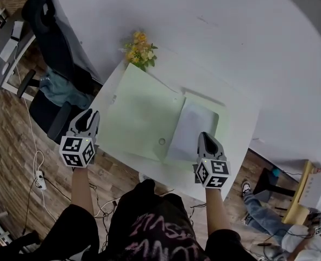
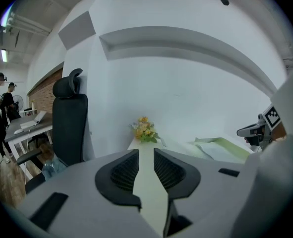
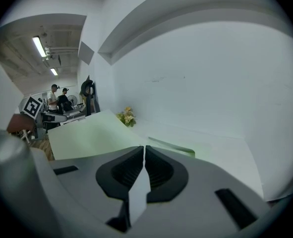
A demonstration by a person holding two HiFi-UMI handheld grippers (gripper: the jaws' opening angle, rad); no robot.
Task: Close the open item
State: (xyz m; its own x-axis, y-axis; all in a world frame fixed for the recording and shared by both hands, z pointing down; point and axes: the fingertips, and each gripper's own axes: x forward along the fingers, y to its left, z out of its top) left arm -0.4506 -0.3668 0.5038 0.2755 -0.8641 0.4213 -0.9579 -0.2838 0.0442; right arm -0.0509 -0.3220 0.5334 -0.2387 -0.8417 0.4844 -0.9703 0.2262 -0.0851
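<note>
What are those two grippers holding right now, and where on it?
The right gripper pinches the white sheet in the open green folder by its near edge. The left gripper holds nothing; its jaws stand apart.

Black top (image 1: 149, 230) with pinkish printed lettering and black sleeves (image 1: 76, 227).

Pale green folder (image 1: 141, 110), white sheet (image 1: 193, 128), white table (image 1: 239, 123), yellow, perhaps orange, flowers (image 1: 139, 49), black chair (image 1: 51, 37).

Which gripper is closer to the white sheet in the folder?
Right. The right gripper is at the near edge of the white sheet; the left gripper hangs beyond the folder.
</note>
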